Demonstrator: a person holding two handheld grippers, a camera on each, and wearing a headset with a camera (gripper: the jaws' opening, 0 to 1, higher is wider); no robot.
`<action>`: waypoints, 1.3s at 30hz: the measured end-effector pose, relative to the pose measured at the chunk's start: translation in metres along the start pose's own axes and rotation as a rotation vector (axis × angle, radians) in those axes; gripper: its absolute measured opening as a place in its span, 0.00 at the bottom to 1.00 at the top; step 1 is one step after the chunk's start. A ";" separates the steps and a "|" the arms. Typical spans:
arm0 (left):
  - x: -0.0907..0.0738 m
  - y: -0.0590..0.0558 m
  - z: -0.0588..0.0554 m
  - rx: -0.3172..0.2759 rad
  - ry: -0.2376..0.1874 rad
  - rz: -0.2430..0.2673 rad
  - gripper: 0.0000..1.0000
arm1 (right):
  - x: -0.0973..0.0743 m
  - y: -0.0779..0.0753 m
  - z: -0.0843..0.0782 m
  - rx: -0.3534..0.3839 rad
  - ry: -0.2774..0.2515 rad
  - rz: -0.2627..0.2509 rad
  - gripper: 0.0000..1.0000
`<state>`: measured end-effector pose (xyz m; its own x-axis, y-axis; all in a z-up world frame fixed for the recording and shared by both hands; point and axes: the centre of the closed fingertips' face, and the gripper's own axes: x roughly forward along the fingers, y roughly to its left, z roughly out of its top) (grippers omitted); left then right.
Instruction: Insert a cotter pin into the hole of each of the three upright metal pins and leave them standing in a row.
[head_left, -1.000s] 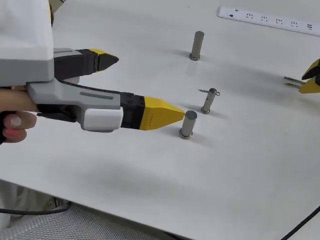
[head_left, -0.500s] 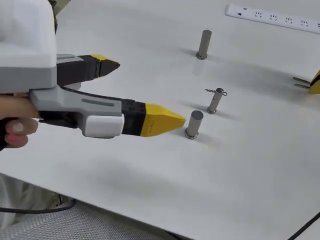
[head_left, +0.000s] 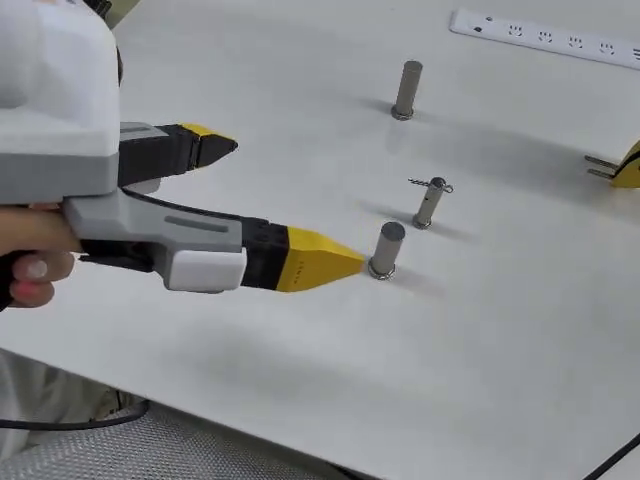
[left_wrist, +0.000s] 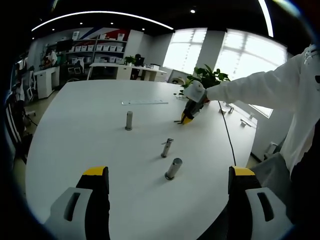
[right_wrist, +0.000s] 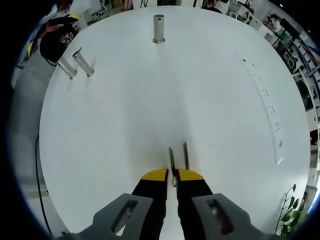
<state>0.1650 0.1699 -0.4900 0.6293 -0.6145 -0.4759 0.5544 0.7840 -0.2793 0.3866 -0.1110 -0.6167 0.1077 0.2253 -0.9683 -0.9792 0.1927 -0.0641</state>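
Three upright metal pins stand on the white table: a far pin (head_left: 407, 90), a middle pin (head_left: 430, 203) with a cotter pin (head_left: 430, 183) through its top, and a near pin (head_left: 386, 250). My left gripper (head_left: 285, 205) is open, and its lower jaw tip sits just left of the near pin's base. Between the wide jaws of the left gripper (left_wrist: 168, 175) I see the near pin (left_wrist: 173, 169). My right gripper (right_wrist: 172, 175) is shut on a loose cotter pin (right_wrist: 178, 159), low over the table and well away from the pins. That right gripper (head_left: 628, 168) sits at the right edge of the head view.
A white power strip (head_left: 545, 38) lies along the far side of the table. A person's white sleeve (left_wrist: 260, 85) reaches in behind the right gripper (left_wrist: 189, 114). A black cable (head_left: 610, 452) crosses the near right corner.
My left gripper has dropped slightly, and its lower jaw tip now sits at the near pin's base. The head camera shifted, so the right gripper lies nearer the frame edge.
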 end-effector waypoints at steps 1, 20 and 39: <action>0.000 0.000 -0.001 0.002 0.005 0.001 0.99 | 0.000 0.001 0.000 -0.002 0.000 -0.002 0.00; -0.003 0.000 -0.036 0.053 0.144 0.012 0.99 | 0.001 -0.003 -0.002 -0.047 0.048 -0.061 0.00; -0.004 -0.004 -0.046 0.067 0.173 0.011 0.92 | -0.048 0.016 0.022 -0.121 -0.088 -0.193 0.00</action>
<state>0.1354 0.1738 -0.5255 0.5354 -0.5772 -0.6166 0.5871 0.7792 -0.2196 0.3700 -0.0982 -0.5660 0.3047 0.2786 -0.9108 -0.9518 0.1259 -0.2799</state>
